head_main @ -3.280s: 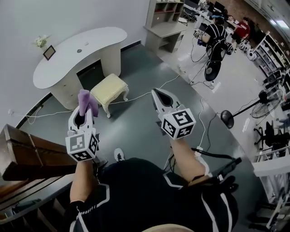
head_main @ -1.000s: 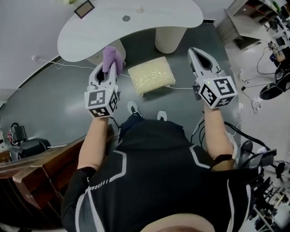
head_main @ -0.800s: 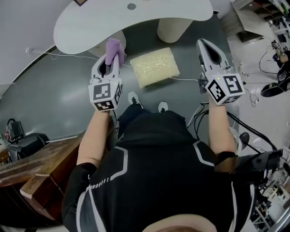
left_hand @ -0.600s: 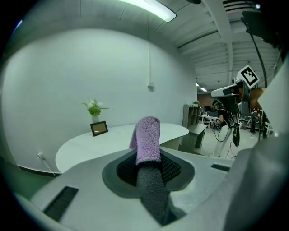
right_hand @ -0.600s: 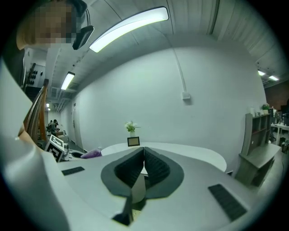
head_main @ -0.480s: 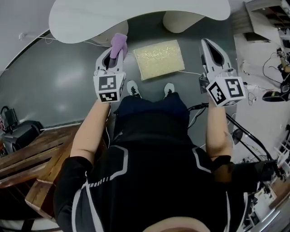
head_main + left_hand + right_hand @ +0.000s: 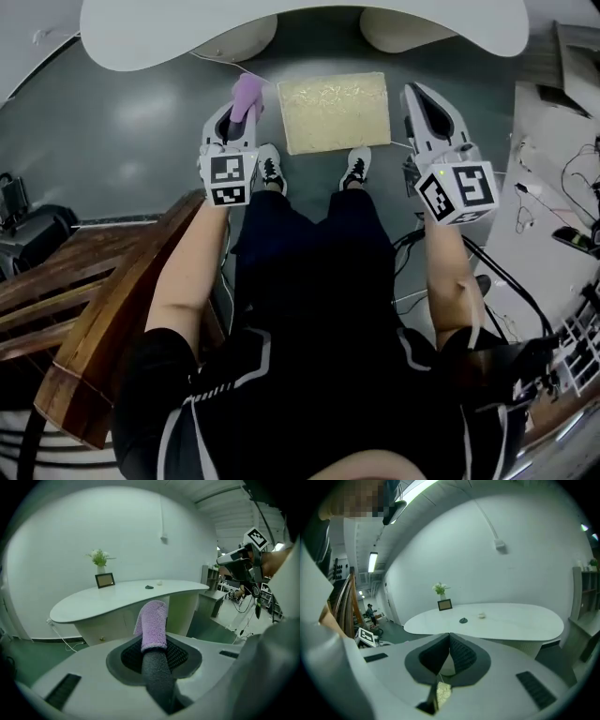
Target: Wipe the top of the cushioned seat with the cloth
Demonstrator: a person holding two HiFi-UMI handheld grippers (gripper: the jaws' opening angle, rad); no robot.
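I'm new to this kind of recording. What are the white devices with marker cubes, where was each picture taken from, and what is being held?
No robot here: a person holds a gripper in each hand. The head view looks down from a camera on the person's head. The two gripper views come from cameras riding on each gripper, looking along its jaws. The left gripper is shut on a purple cloth. The right gripper has its jaws together, empty. On the floor before the person's shoes stands the cream cushioned seat, near a white desk. The cloth is not yet on the seat.
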